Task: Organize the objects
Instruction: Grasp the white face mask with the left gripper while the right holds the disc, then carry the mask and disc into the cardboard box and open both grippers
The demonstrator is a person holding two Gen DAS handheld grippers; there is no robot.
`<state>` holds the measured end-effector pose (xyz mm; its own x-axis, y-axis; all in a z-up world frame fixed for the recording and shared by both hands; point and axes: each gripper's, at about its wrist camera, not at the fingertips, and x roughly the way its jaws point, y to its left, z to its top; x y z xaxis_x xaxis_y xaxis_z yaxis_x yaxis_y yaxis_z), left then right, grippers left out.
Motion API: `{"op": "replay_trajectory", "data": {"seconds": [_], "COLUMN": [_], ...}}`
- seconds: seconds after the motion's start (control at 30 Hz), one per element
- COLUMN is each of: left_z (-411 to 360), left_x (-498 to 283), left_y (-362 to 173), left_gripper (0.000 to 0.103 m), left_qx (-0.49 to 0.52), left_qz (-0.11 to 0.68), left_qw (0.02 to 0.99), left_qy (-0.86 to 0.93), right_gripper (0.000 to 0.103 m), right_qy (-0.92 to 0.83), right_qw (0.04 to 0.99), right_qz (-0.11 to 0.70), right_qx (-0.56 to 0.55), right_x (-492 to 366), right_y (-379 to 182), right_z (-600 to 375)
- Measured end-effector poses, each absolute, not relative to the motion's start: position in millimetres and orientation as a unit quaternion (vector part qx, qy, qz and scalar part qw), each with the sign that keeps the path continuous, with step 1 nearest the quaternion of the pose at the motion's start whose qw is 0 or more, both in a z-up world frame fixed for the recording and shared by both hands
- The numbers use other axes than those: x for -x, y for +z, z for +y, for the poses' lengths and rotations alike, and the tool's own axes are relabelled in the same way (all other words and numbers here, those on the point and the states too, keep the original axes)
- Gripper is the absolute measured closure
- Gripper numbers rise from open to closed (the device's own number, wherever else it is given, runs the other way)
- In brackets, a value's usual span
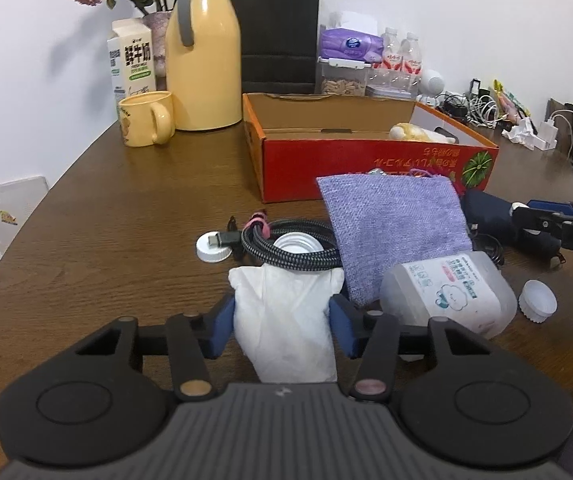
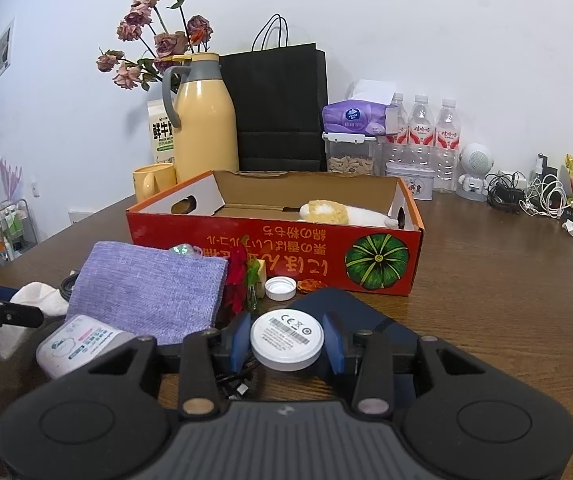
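Brown wood table, white wall; left claw grips white cloth; right claw grips white puck.

Both grippers low over the table, each closed on an item.

The left gripper pinches a white cloth between its blue pads. The right gripper clamps a white disc, its pads against the rim.

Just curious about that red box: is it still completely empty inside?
No, the red box already holds a yellow and white plush toy lying on its floor near the right end.
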<state>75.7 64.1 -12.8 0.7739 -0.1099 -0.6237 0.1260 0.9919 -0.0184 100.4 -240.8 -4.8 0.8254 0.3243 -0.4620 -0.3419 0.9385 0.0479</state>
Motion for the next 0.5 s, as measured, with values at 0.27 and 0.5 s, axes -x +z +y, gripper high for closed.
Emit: {"op": "replay_trajectory", "data": {"seconds": [0.27,0.5], "left_z": [76.8,80.3], "left_x": [-64.9,-60.3], "left_y": [-1.2,12.8], "left_gripper": [0.051,0.051], "left_qx": [0.005,0.011], "left_qz": [0.325,0.303], "left_qw": [0.944,0.952], "left_qy": [-0.048,-0.046], "right_gripper": [0.065,0.065], "right_qy": [0.177,0.178], "right_qw": [0.955,0.955], "right_qz": [0.238,0.236], "right_qx": [0.018,0.018], "right_x": [-98.1,-94.4], "right_y": [-5.1,-3.4], "right_z": [-240.9,-239.9]}}
